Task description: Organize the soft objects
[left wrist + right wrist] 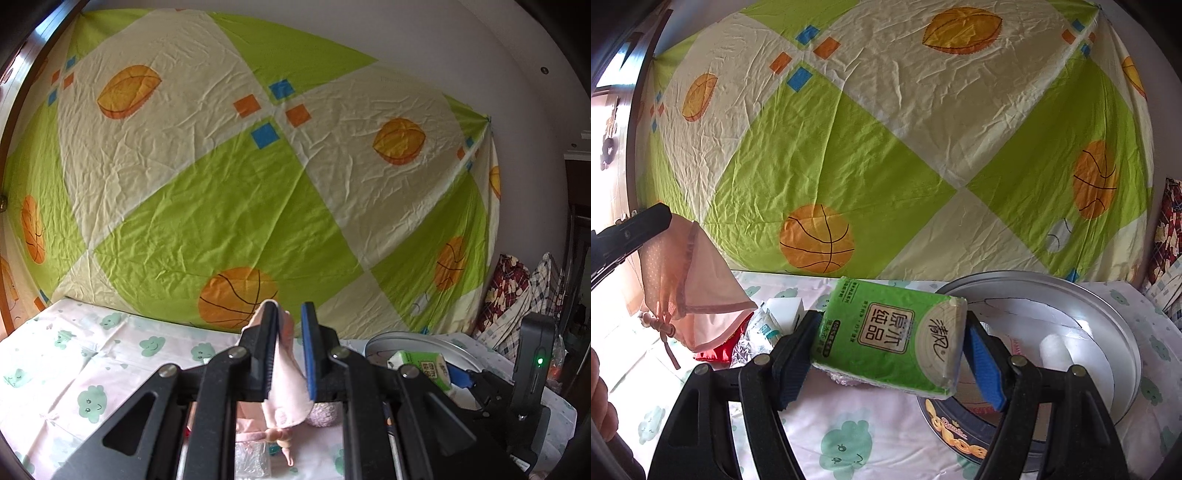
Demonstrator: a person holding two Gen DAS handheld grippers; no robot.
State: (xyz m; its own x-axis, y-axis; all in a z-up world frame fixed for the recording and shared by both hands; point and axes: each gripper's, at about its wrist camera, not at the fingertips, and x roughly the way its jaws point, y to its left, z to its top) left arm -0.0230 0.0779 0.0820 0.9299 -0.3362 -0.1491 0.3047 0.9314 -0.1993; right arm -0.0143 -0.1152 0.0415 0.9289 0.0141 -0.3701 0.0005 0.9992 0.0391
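— Bright, even daylight in both views. Strongest from the left: window area (613,122) blown out to near white in the right wrist view.

— Glare too on the metal basin (1108,332), pale washed patch inside the rim. Soft shadows only, under the tissue pack (890,339) and below the pink cloth (701,295).

— Heavy fisheye bend. Hanging sheet (240,177) bulging like a balloon, dark vignette in every corner.

— Sharp enough mid-frame, creases in the sheet crisp. Softer toward the bottom edge, close black gripper arms (207,417) slightly out of focus. Little motion blur anywhere.

— Small green indicator light (540,360) glowing, right side, left wrist view.
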